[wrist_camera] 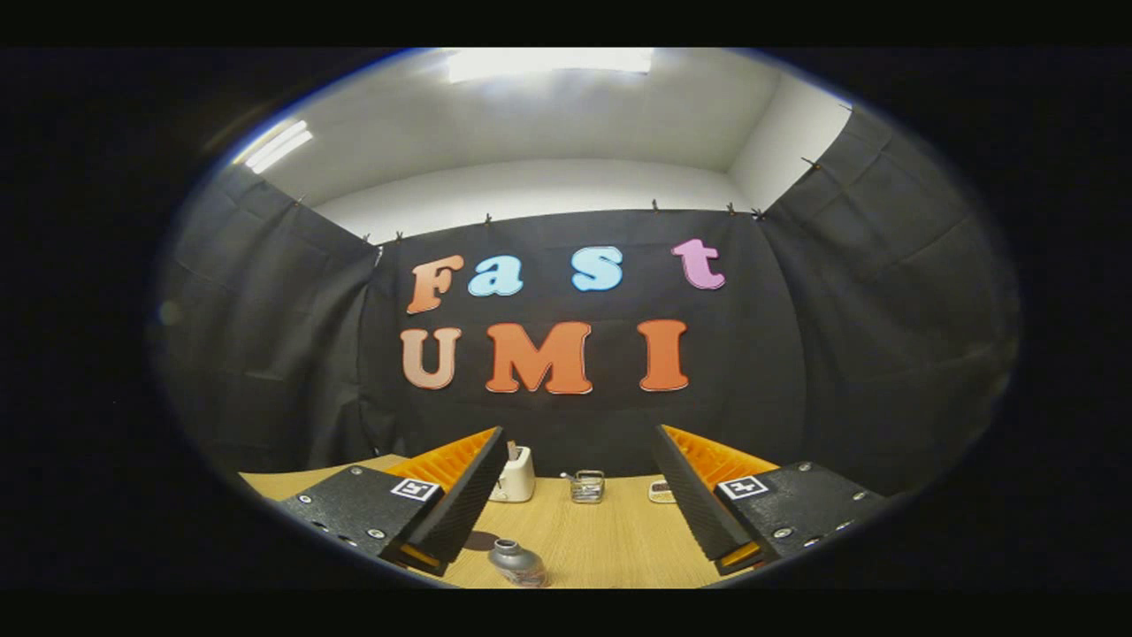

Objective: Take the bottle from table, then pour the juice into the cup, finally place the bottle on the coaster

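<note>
A small grey bottle (517,563) with an open neck stands upright on the wooden table (610,540), low between my fingers and nearer the left one. My gripper (579,442) is open, held above the table, with a wide gap and nothing between the fingers. The left finger (464,500) and the right finger (694,500) flank the bottle without touching it.
At the table's far edge, against the black cloth wall, stand a white holder (516,476), a small wire rack (587,486) and a small pale item (661,491) beside the right finger. Bare wood lies between them and the bottle.
</note>
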